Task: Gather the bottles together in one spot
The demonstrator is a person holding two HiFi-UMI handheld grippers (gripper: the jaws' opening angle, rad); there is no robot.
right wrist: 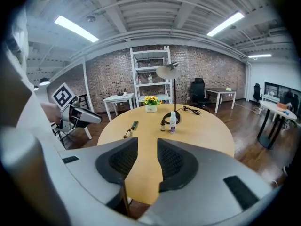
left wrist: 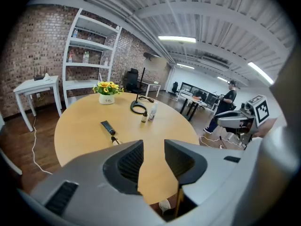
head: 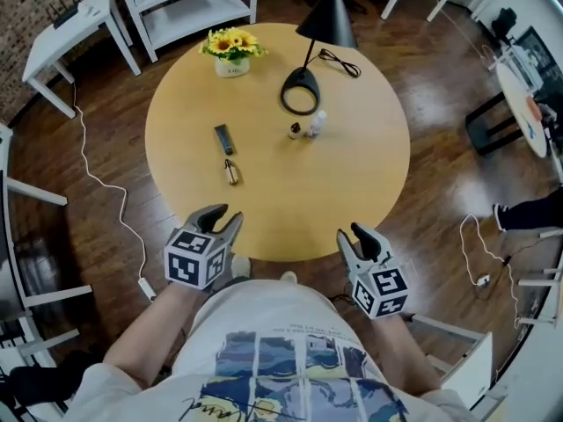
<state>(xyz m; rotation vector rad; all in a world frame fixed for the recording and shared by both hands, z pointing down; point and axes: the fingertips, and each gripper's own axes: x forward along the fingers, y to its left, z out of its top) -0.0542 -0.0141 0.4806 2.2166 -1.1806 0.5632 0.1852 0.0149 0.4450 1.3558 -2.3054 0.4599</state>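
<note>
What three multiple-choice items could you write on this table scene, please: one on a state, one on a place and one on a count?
1. The left gripper and right gripper are:
A. both open and empty
B. both shut on bottles
C. one open, one shut on a bottle

2. The white bottle stands:
A. at the left gripper
B. by the lamp base
C. at the right gripper

3. How many bottles stand upright by the lamp base?
A. one
B. two
C. four

Key:
1 A: each pair of fingers stands apart with only bare table seen between them.
2 B: it stands just next to the base's ring, far from both grippers.
3 B: the white bottle and a brown bottle stand side by side there.
</note>
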